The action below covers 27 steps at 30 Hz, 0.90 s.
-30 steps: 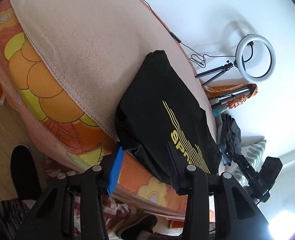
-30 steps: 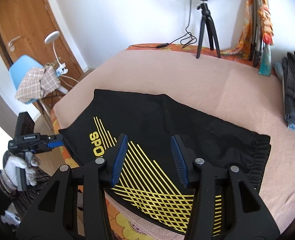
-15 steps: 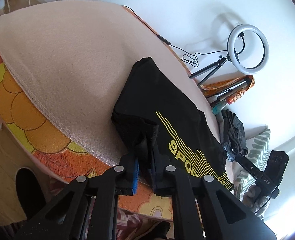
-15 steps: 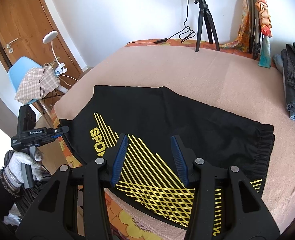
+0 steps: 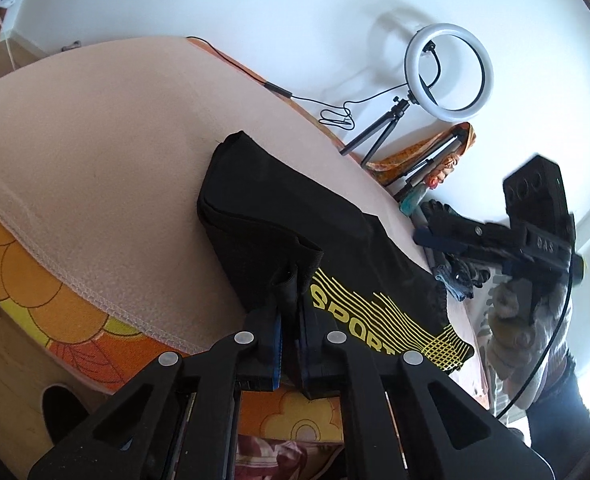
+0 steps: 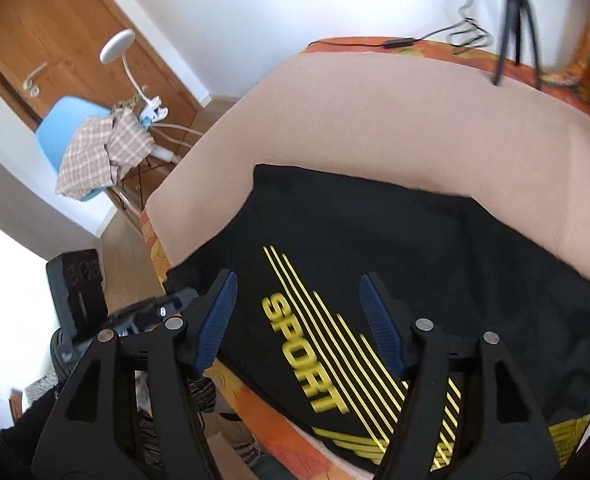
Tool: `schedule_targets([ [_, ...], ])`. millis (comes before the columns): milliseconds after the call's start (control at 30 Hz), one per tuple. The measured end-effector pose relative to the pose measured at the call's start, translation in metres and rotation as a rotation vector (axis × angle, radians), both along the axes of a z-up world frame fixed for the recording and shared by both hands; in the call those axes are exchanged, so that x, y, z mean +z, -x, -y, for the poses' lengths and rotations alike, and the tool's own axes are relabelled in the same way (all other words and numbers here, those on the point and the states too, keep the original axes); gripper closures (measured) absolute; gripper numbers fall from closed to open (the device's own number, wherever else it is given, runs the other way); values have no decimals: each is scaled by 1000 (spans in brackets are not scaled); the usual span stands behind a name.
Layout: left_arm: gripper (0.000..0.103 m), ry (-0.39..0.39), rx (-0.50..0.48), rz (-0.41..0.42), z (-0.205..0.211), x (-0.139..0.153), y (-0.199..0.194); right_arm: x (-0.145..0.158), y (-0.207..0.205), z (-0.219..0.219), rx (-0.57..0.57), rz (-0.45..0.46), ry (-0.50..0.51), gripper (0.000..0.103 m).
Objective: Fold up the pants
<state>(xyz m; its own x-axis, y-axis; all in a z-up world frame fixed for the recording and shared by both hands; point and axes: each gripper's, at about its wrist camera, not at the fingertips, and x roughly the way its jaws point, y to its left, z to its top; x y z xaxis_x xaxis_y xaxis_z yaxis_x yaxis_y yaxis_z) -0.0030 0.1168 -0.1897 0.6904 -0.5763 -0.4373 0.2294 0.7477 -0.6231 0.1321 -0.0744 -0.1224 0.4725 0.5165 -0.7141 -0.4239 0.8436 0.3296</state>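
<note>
Black pants [image 5: 295,208] with a yellow SPORT print lie flat on the beige blanket [image 5: 95,168] of a bed; they also show in the right wrist view [image 6: 395,248]. My left gripper [image 5: 289,320] is shut on a lifted corner of the pants at the near bed edge. My right gripper [image 6: 299,320] is open and empty, hovering just above the printed part of the pants near the bed's edge. It also shows from the side in the left wrist view [image 5: 535,236], held in a gloved hand.
A ring light on a tripod [image 5: 447,72] and a cable stand on the bed by the wall. A pile of dark clothes [image 5: 455,272] lies at the far end. A blue chair with a checked cloth [image 6: 95,140], a lamp and a wooden door are beside the bed.
My left gripper closed on the pants' corner and raised it. My right gripper moved lower and closer to the printed part, still open.
</note>
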Motion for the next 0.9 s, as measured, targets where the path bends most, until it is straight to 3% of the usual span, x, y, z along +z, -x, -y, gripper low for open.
schedule_targets([
  [300,98,-4,-53,29,11,2,-2,-18,-81,-111,107,-200,100,36],
  [667,98,-17,-38,18,7,-7,-1,-66,-98,-204,232,-272,390,36],
  [733,98,-27,-16,19,3,-9,3,-73,-94,-216,244,-245,462,36],
  [833,98,-46,11,7,-2,-11,8,-73,-93,-227,229,-195,544,51],
  [900,90,-58,21,-12,-2,-13,11,-72,-95,-228,200,-201,554,57],
])
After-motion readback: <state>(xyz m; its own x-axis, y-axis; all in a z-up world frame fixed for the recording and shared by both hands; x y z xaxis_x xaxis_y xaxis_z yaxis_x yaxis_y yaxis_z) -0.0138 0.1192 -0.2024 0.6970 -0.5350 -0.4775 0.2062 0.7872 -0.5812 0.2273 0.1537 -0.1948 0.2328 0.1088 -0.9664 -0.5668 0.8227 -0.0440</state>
